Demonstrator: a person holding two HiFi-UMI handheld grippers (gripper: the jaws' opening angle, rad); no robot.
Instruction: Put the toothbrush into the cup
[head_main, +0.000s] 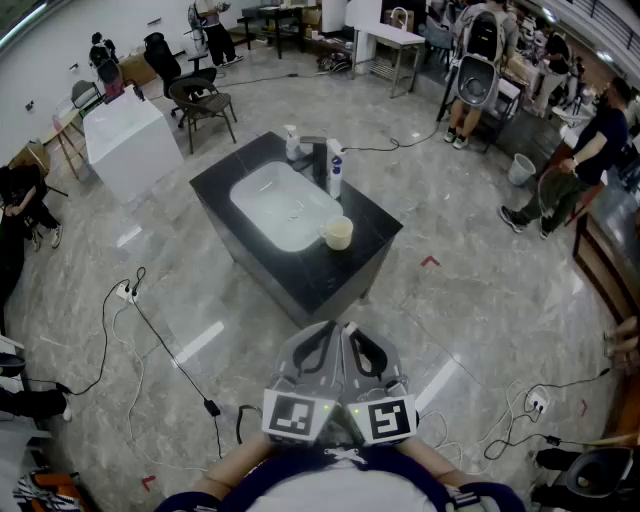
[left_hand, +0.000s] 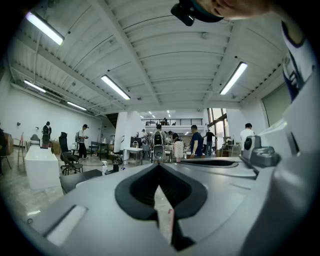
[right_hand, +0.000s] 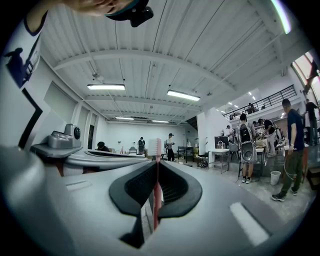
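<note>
Toothbrush (right_hand: 156, 195), pink, stands upright in the right gripper (head_main: 355, 335), its bristled head poking just above the jaw tips. Both grippers are held close to the person's body at the bottom of the head view, side by side and touching, their marker cubes (head_main: 297, 415) facing up. Black cables (head_main: 150, 330) trail across the grey tiled floor (head_main: 450, 320) to the left and right of them. Past a stretch of that floor stands a black sink cabinet (head_main: 340, 270) with a white basin (head_main: 280, 205). The cup (head_main: 338, 233), pale and open-topped, sits on the counter at the basin's near right corner, well apart from the toothbrush. Behind the basin are a faucet (head_main: 317, 158), a white bottle (head_main: 334, 168) and a small spray bottle (head_main: 291, 143). Farther off are a white block (head_main: 125, 145), a dark chair (head_main: 203, 108) and people standing around tables. The right gripper's jaws are clamped on the toothbrush handle. The left gripper (head_main: 325, 335) has its jaw tips pressed together with nothing between them
</note>
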